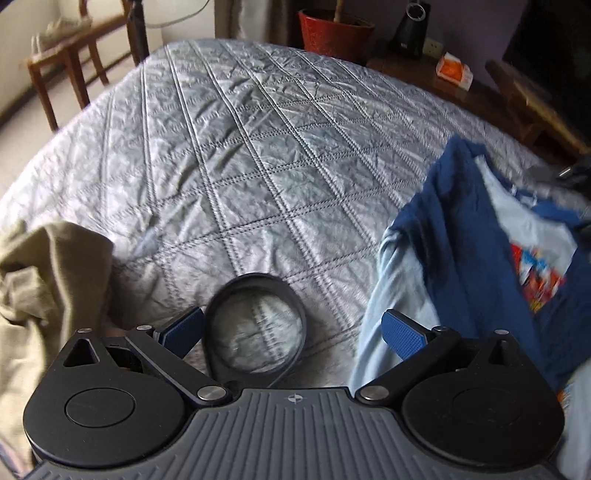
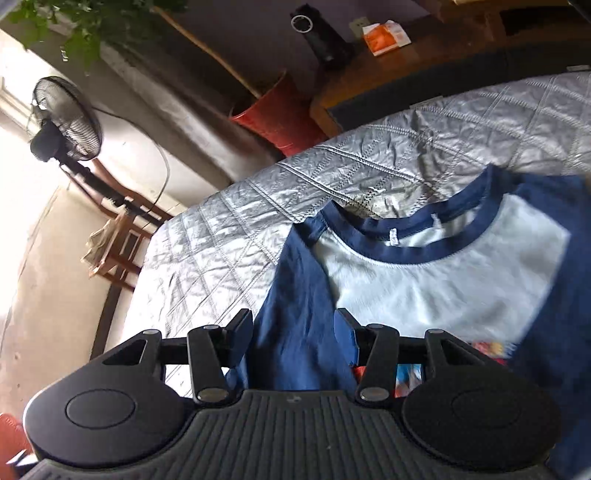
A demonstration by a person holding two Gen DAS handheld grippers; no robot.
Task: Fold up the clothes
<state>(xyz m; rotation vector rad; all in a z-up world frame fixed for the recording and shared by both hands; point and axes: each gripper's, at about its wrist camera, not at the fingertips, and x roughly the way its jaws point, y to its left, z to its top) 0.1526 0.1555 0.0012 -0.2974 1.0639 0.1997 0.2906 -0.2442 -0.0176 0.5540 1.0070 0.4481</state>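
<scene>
A navy and pale blue raglan T-shirt [image 1: 461,240] with a colourful print lies on the grey quilted bed cover [image 1: 240,155], at the right of the left wrist view. In the right wrist view the shirt [image 2: 443,288] lies front up, collar towards the far edge, sleeves folded in. My left gripper [image 1: 291,332] is open and empty above the quilt, just left of the shirt's pale hem. My right gripper [image 2: 293,339] is open, its jaws either side of the navy left sleeve, not closed on it. An olive garment [image 1: 48,288] lies crumpled at the left.
A black ring-shaped lens [image 1: 258,325] shows between the left fingers. Beyond the bed stand a wooden chair [image 1: 62,62], a red plant pot [image 1: 336,33], a wooden side table [image 2: 406,74] with an orange box [image 2: 384,37], and a standing fan [image 2: 66,118].
</scene>
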